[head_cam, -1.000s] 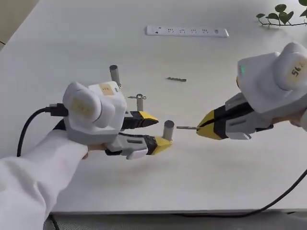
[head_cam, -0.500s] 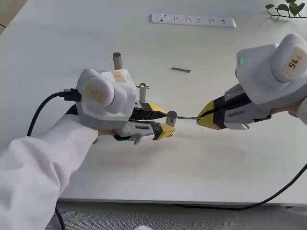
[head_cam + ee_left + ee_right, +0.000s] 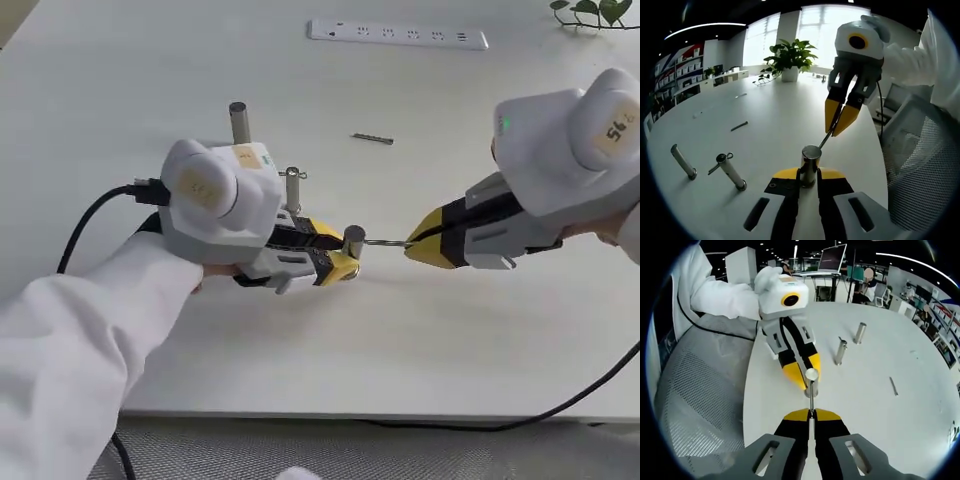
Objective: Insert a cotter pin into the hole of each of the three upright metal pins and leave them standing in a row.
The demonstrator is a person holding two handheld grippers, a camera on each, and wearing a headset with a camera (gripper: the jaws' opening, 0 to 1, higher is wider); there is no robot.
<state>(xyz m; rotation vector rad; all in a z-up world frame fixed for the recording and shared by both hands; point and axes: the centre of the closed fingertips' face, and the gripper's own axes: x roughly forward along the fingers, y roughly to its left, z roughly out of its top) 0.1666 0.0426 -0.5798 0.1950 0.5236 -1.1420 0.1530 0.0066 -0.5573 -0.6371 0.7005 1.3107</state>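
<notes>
Left tongs (image 3: 345, 262) are clenched on the near metal pin (image 3: 353, 240), low on its shaft, and hold it upright on the white counter (image 3: 450, 340); in the left gripper view the pin's round top rises just above the two yellow tips. A white sleeve (image 3: 70, 340) and a black cable (image 3: 90, 225) lead away from these tongs toward the lower left. Behind them stand the other two pins: the far metal pin (image 3: 239, 122), bare and upright, and nearer, the middle metal pin (image 3: 292, 187), with a small pin crosswise through its top. Both stand apart from the tongs, and nothing lies between them and the near pin. To the right of the near pin a cotter pin (image 3: 385, 242) lies level in the air, its free end meeting the pin's side just under the top; whether it has entered the hole cannot be told. Right tongs (image 3: 412, 247) are clenched on its other end. Further back a spare cotter pin (image 3: 372, 139) lies flat on the counter, well apart from the row. A power strip (image 3: 398, 35) lies along the far edge, with plant (image 3: 590, 10) leaves at the far right corner.
</notes>
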